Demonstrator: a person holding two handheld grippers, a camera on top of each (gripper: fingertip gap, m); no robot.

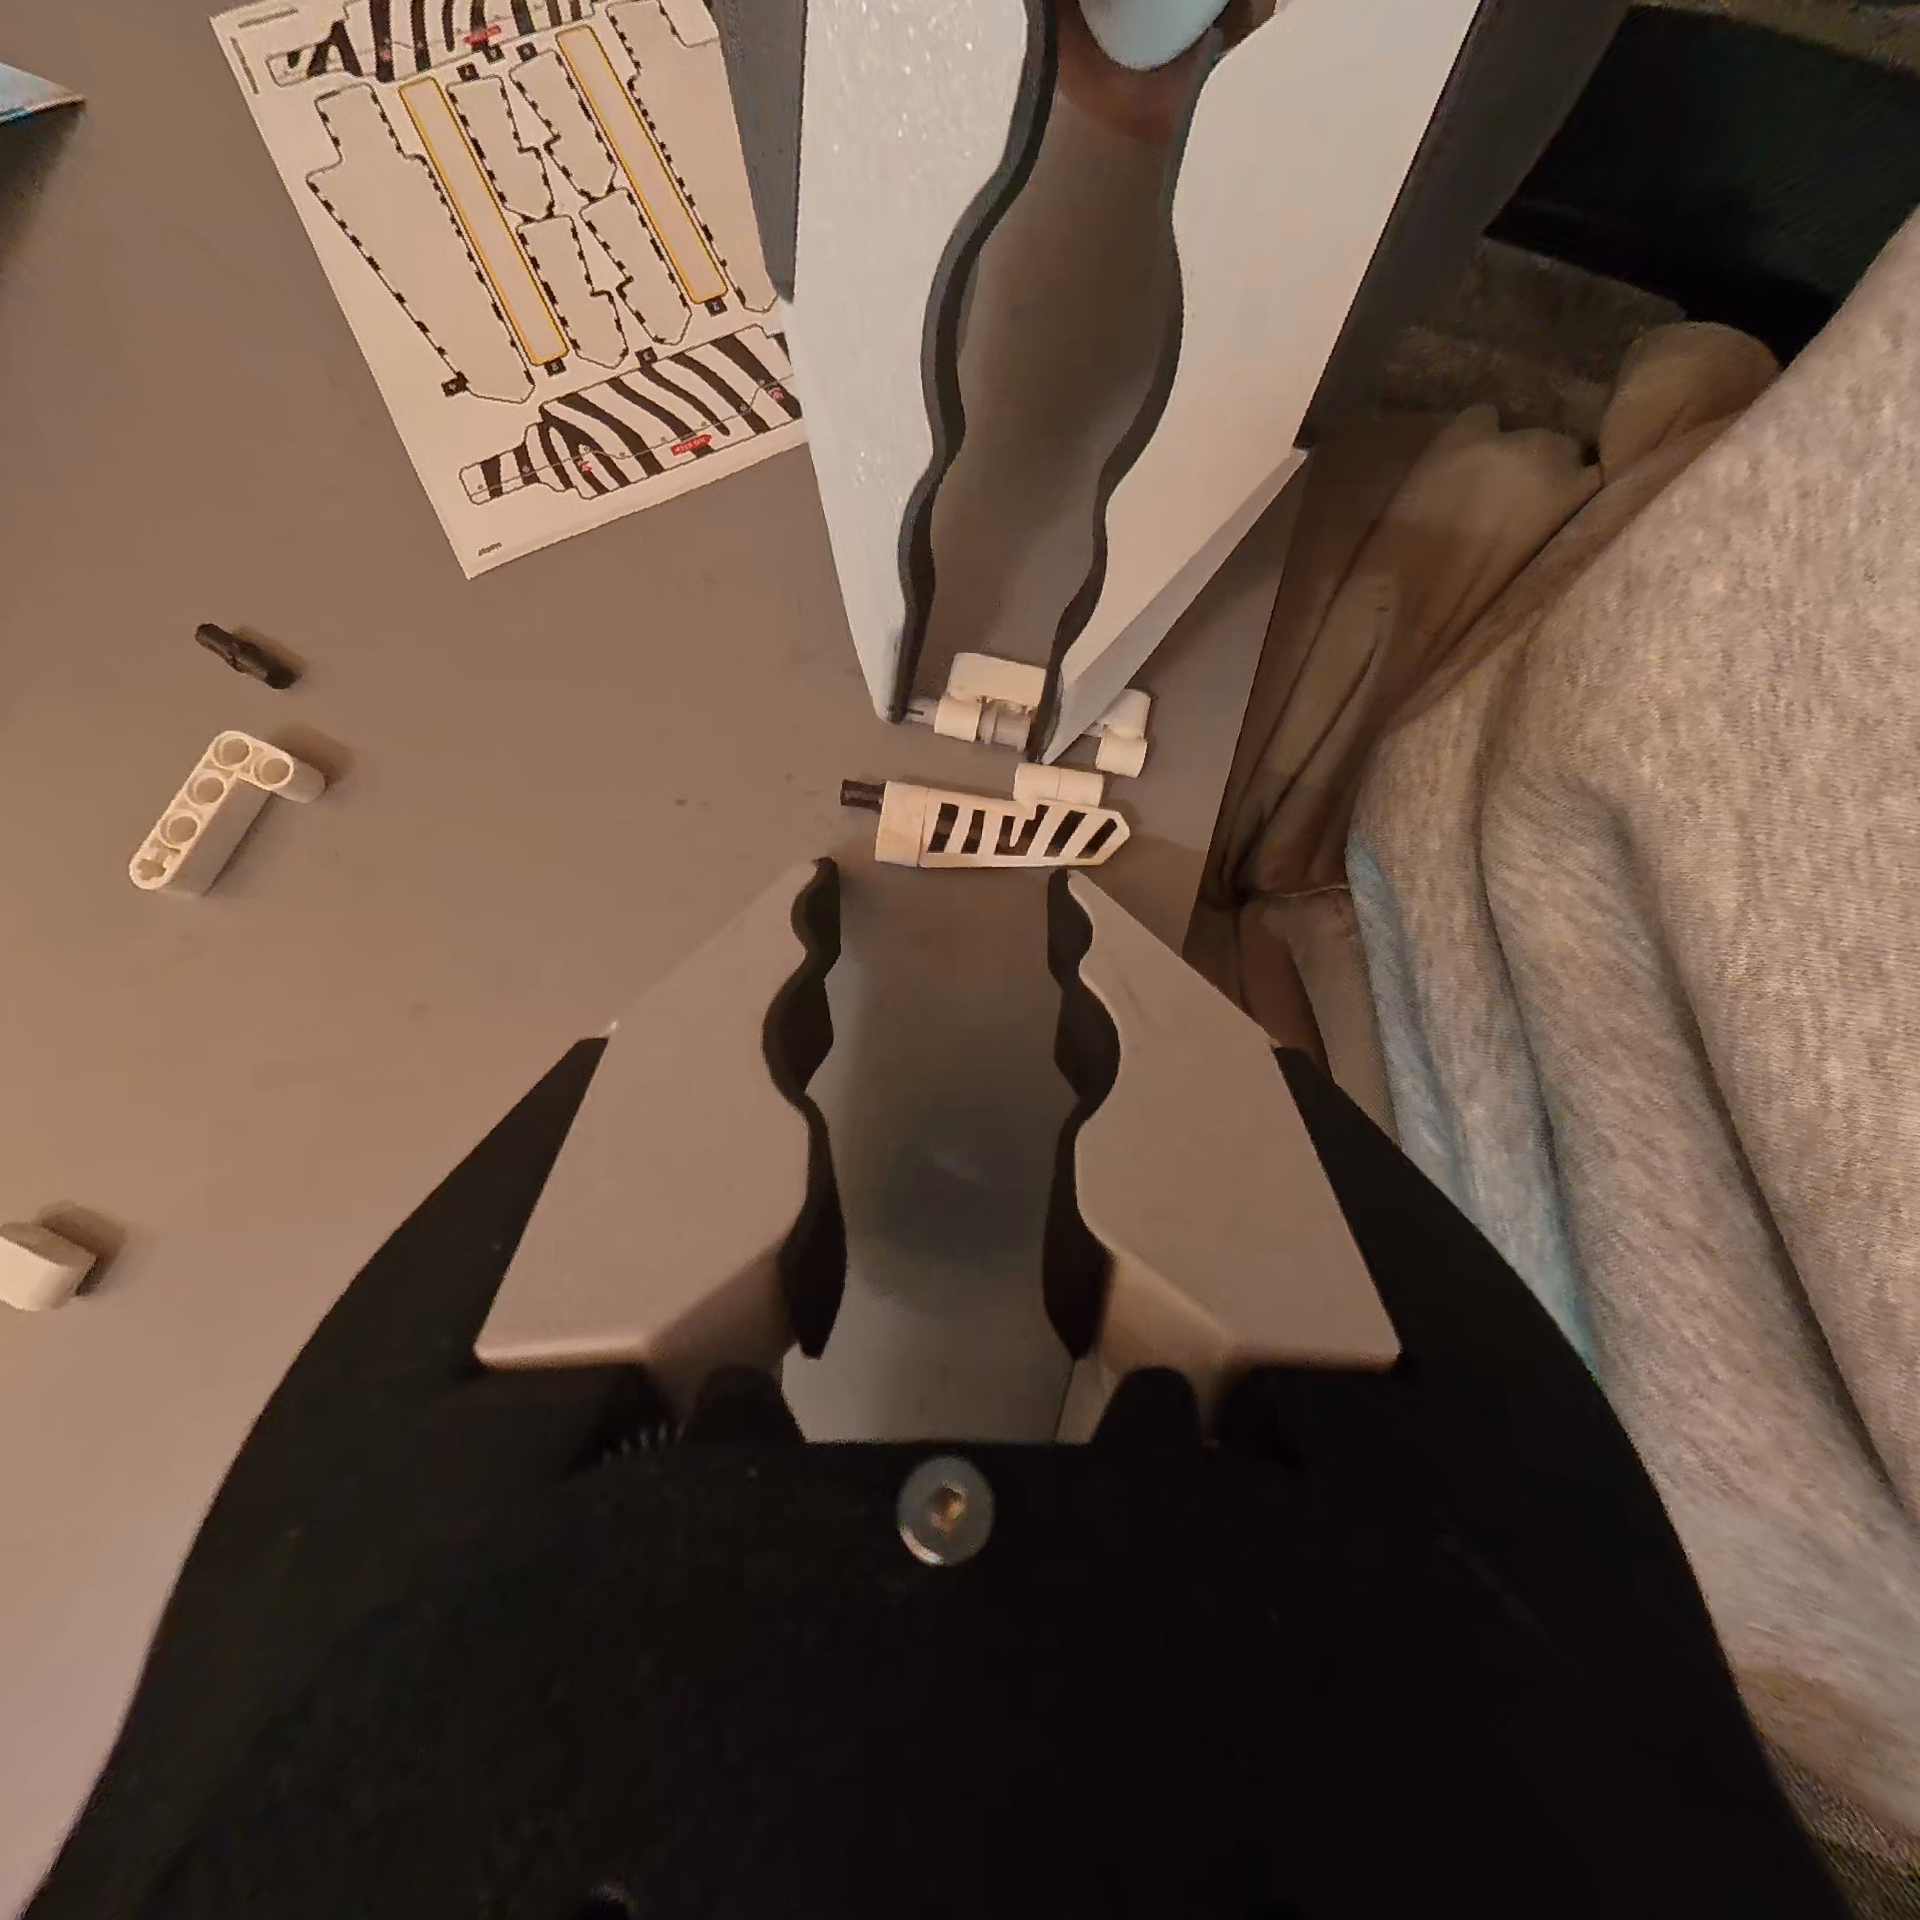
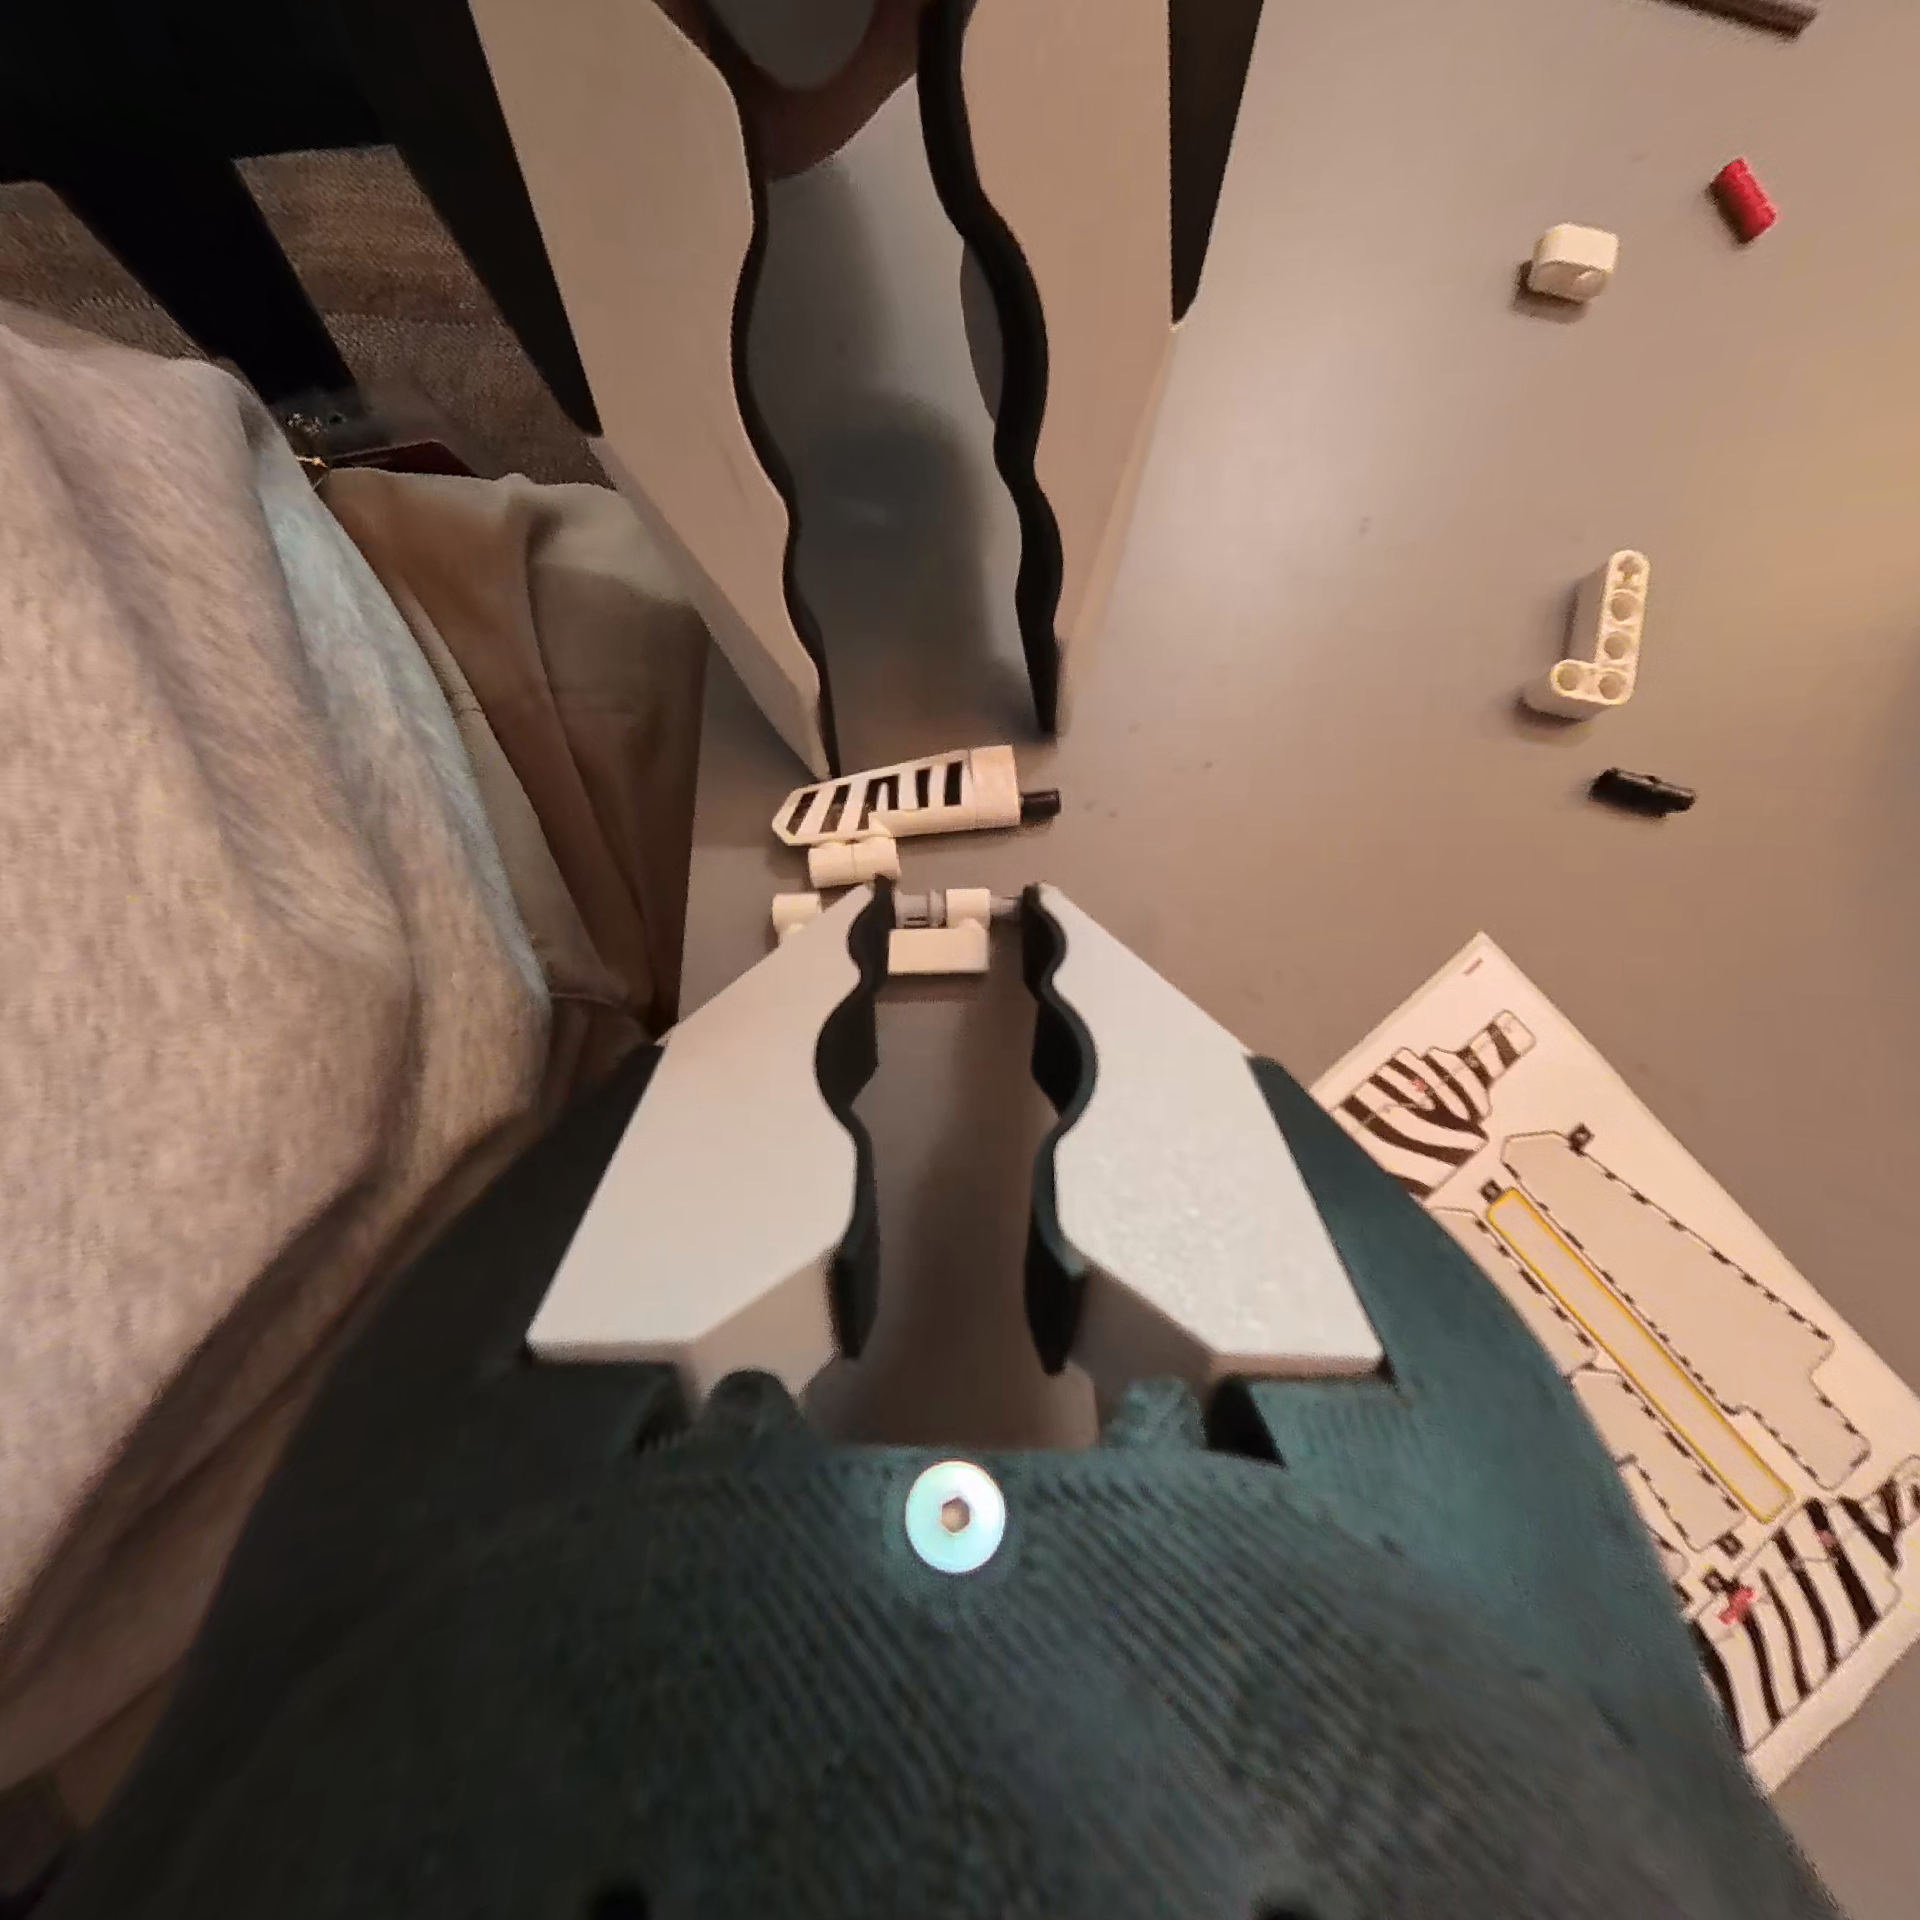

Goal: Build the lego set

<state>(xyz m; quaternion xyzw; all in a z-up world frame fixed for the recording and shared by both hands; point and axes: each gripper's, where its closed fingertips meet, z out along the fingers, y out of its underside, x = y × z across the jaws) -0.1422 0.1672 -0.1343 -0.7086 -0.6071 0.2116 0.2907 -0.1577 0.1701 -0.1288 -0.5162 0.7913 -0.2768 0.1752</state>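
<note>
A white panel with a zebra-stripe sticker (image 1: 1003, 831) and a black pin at one end lies on the grey table (image 1: 520, 987), joined to white connector pieces (image 1: 997, 701) on a thin axle. My left gripper (image 1: 943, 878) is open and empty, its tips just short of the panel. My right gripper (image 1: 971, 727) comes from the opposite side. In the right wrist view my right gripper (image 2: 956, 896) stands partly open astride the connector pieces (image 2: 935, 930); no clamping shows. The panel (image 2: 904, 805) lies just beyond, with my left gripper (image 2: 935, 732) behind it.
A sticker sheet (image 1: 520, 260) (image 2: 1558, 1299), a white L-shaped beam (image 1: 218, 810) (image 2: 1605, 649), a black pin (image 1: 244, 655) (image 2: 1642, 792), a small white piece (image 1: 42, 1262) (image 2: 1574, 260) and a red piece (image 2: 1745, 197) lie on the table. A person's grey clothing (image 1: 1610, 935) (image 2: 208, 727) borders the table edge beside the assembly. The tips of both grippers are at nearly the same place. My left tips are roughly 11 centimeters from the black pin (image 2: 1642, 792). Look for it in the left wrist view (image 1: 242, 647) too.
</note>
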